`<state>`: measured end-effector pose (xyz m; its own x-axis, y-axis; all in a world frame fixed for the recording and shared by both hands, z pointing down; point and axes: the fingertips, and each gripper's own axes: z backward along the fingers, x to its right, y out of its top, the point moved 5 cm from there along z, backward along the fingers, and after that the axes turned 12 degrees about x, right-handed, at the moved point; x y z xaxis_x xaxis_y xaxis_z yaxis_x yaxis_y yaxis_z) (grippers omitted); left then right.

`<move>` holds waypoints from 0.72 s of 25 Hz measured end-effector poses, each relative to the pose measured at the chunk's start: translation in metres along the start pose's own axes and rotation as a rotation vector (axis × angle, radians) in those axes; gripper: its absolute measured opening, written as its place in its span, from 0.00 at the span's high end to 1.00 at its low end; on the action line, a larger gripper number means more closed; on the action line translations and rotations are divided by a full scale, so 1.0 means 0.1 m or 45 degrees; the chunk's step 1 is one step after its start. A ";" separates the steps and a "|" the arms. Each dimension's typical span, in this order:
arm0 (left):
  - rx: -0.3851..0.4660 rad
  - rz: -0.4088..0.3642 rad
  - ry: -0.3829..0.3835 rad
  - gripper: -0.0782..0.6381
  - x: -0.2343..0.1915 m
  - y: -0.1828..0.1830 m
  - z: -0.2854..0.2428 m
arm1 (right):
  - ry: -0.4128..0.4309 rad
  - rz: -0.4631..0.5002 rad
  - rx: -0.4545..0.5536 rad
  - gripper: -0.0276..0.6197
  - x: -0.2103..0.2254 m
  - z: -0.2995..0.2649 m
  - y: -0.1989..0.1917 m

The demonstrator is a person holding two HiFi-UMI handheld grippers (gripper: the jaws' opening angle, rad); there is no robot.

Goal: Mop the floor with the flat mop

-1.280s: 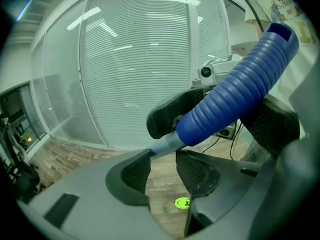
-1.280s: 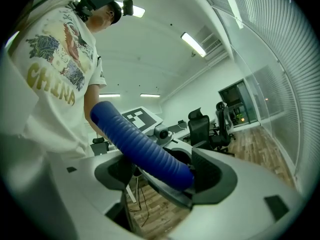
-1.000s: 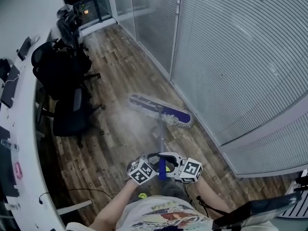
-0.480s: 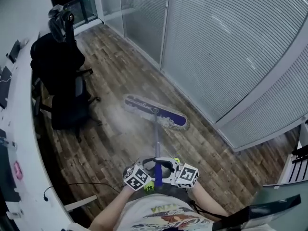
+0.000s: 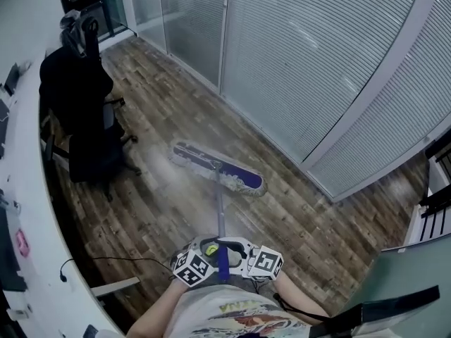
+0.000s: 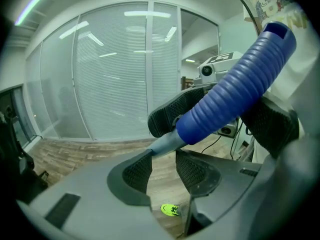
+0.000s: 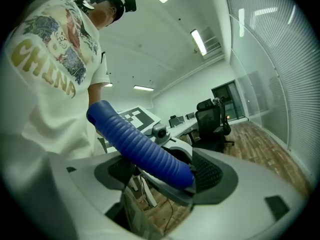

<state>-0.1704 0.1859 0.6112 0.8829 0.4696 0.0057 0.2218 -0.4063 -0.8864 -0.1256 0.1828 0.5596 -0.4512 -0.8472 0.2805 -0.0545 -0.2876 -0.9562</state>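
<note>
"Flat mop (image 5: 218, 169), purple-and-grey fringed pad on a grey metal pole (image 5: 219, 213) with a ribbed blue plastic grip (image 6: 235, 79): location?"

"Pad lies flat on the brown wood-plank floor (image 5: 162, 217), far from the person. It sits between the black office chairs (image 5: 84, 118) at left and the glass partition with white blinds (image 5: 317, 69) at right. The pole slopes back to the two grippers, near."

"Jaws?"

"Left gripper (image 6: 164, 160): jaws clenched on the grey pole just below the grip. Right gripper (image 7: 165, 176): jaws clamped round the blue grip itself. The two are close together."

"Step in hand?"

"In my judgement, a mopping stroke. How much floor is already done cannot be told."

"Next move?"

"Keep the pad flat and both holds firm, and draw it along the planks. Steer clear of the chair bases, and of the black cable (image 5: 106, 260) beside the white desk (image 5: 32, 210) at near left."
</note>
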 end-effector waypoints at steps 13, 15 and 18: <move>-0.016 -0.026 -0.062 0.69 1.78 -0.35 0.62 | -0.073 -0.004 0.087 0.47 -1.82 0.46 -0.53; -0.022 -0.034 -0.068 0.69 1.77 -0.38 0.65 | -0.069 -0.001 0.096 0.47 -1.84 0.42 -0.55; -0.032 -0.056 -0.104 0.69 1.72 -0.41 0.64 | -0.072 0.006 0.119 0.47 -1.79 0.38 -0.58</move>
<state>-0.0542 0.3333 0.6195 0.8357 0.5492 0.0060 0.2711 -0.4030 -0.8741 -0.0078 0.3344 0.5679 -0.4002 -0.8717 0.2828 0.0317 -0.3216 -0.9463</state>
